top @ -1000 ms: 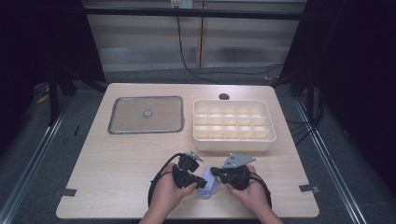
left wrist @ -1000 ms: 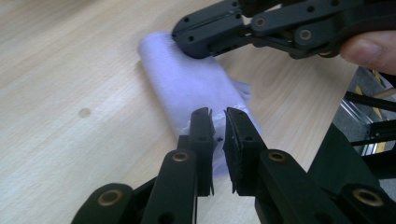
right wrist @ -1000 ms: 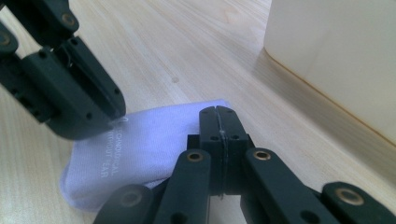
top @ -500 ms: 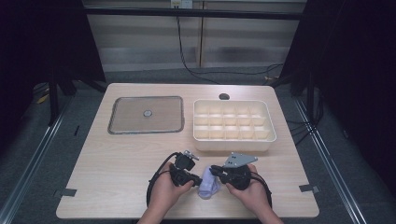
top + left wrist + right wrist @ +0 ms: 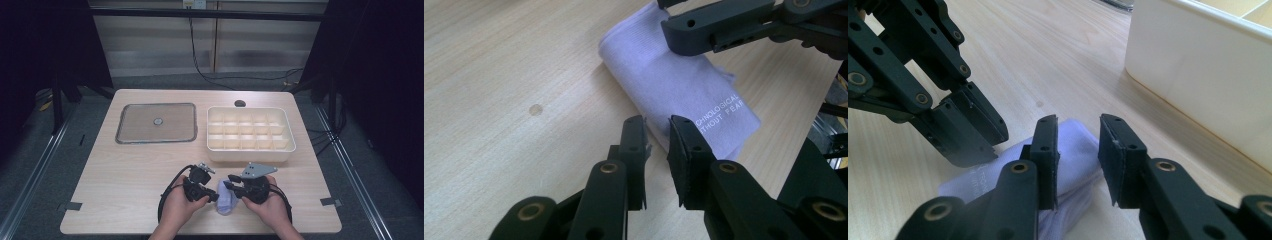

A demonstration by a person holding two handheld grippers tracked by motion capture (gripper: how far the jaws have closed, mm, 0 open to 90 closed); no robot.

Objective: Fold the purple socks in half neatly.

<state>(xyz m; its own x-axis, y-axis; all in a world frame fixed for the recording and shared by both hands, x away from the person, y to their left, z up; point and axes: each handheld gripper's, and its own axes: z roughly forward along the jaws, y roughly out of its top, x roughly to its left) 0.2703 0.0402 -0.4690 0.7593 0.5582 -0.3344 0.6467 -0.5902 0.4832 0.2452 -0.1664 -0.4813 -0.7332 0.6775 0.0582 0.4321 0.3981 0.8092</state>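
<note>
A small folded lilac cloth [image 5: 227, 199] lies on the wooden surface [image 5: 125, 170] in the lower middle of the high view, between the two hands. In the left gripper view it runs from the upper middle to the right of centre and carries a line of white print near its lower end.

The left hand-held gripper [image 5: 656, 150] hovers at the cloth's near edge with its jaws a narrow gap apart and nothing between them; it is released. In the high view it sits just left of the cloth [image 5: 212, 196]. The right hand-held gripper [image 5: 1077, 150] comes in from the other side, its jaws parted over the far end of the fold. They look empty, though from this low angle I cannot be sure whether one pad already brushes the fabric. In the high view it sits at the cloth's right edge [image 5: 231, 186].

The white compartment tray [image 5: 250, 150] stands in the upper right of the high view, well apart from the cloth, and a flat grey lid [image 5: 156, 122] lies to its left.

What could go wrong from here:
- The cloth is thin and lies flat, so a jaw closing too high may pinch air or just the top layer, and the fold would open on lifting.
- A pad pressed down first could push the cloth along the smooth surface instead of gripping it.
- The two grippers are very close; closing in together risks their jaws knocking each other.
</note>
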